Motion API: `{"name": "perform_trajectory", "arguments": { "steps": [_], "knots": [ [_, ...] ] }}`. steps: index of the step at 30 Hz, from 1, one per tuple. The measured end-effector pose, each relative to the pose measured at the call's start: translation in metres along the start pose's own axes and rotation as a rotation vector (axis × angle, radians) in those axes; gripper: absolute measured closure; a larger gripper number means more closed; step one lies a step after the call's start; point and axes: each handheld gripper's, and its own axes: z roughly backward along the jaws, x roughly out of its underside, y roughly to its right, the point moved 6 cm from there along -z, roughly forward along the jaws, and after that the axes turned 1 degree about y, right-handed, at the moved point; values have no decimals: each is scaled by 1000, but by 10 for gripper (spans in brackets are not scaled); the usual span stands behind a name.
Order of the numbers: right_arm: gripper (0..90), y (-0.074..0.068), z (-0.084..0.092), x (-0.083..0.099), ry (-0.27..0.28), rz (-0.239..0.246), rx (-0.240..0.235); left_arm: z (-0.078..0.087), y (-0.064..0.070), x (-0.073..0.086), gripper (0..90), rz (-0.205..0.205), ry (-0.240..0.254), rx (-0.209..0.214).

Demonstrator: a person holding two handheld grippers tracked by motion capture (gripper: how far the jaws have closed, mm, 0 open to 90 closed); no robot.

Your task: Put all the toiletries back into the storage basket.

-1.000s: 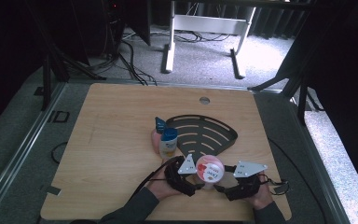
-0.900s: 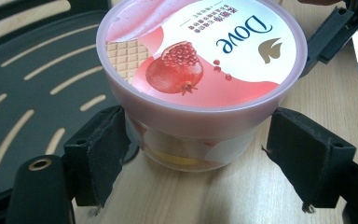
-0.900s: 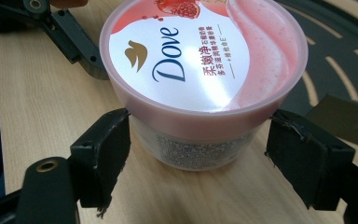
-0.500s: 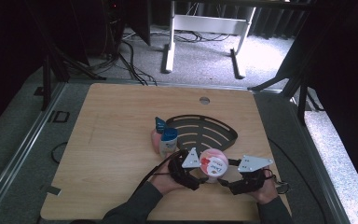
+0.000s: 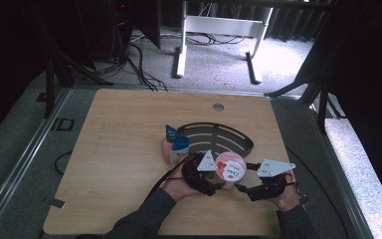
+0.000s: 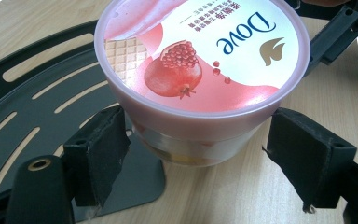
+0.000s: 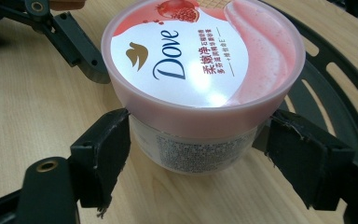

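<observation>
Left hand-held gripper is seen with its jaws spread to either side of the pink tub; a gap shows at each pad, so nothing is clamped. Right hand-held gripper is likewise parted around the same tub: its left pad looks to be touching or nearly touching the tub wall under the lid rim, its right pad just beside it, and a firm grip cannot be confirmed.

In the high view, both grippers sit in the lower centre of the frame, left and right, approaching the tub from opposite sides.

Progress, as judged: the tub is bracketed but not yet gripped or lifted. It stands upright on the worktop, right at the near edge of the black slotted tray, possibly overlapping it. Closing the jaws and moving the tub appear to be left.

Materials: the tub is a squat round plastic pot with translucent walls, fine printed text on its side and a glossy pink-and-white lid showing a pomegranate. Jaw pads are matt black with frayed corners. The tray is thin, dark and fan-shaped, with long curved slots. The worktop is pale wood-grain laminate. A small blue-capped bottle stands left of the tray.
</observation>
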Motion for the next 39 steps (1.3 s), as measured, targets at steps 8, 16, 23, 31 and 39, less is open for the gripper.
{"name": "perform_trajectory", "arguments": {
  "steps": [8, 16, 23, 31, 39],
  "knots": [
    [216, 8, 1, -5, -6, 11, -2, -1, -6, -6, 204, 9, -7, -11],
    [216, 19, 1, -5, -10, 4, -8, -7, -9, -13, 205, 20, -19, -27],
    [217, 28, 3, -5, -11, 1, -2, -12, -14, -20, 205, 11, -27, -32],
    [217, 38, 1, -7, -21, -2, -3, -16, -21, -25, 205, 22, -30, -57],
    [217, 49, -6, -8, -48, 3, -21, -22, -27, -25, 205, 30, -42, -88]
  ]
}}
